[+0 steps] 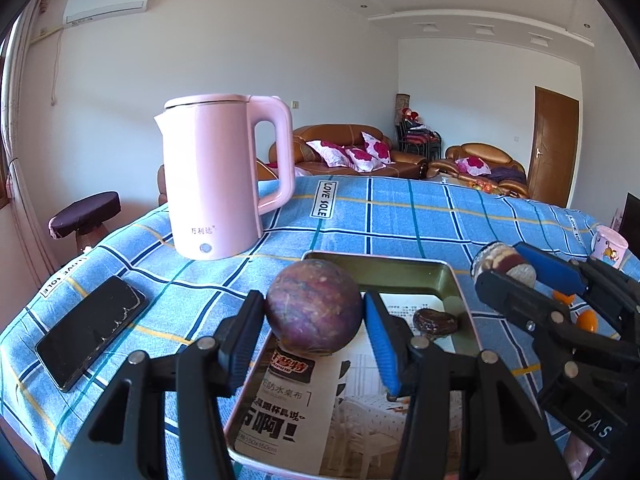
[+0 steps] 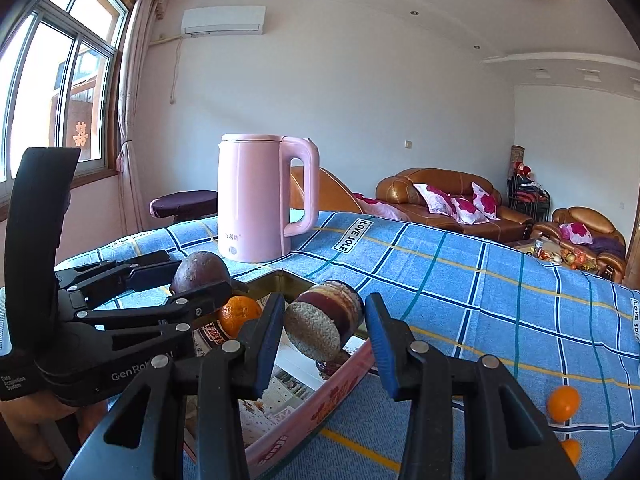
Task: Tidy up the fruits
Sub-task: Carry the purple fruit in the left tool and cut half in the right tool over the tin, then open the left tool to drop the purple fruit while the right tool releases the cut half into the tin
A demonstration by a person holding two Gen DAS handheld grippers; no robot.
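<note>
My left gripper is shut on a round purple fruit and holds it above the near left part of a pink metal tray lined with printed paper. My right gripper is shut on a layered purple and tan cylindrical piece above the tray's right rim. It also shows in the left wrist view. A dark shrivelled fruit lies in the tray. A tangerine sits in the tray behind the left gripper.
A pink kettle stands at the far left of the blue checked tablecloth. A black phone lies at the left. Two small oranges lie on the cloth right of the tray. A cartoon mug stands at the far right.
</note>
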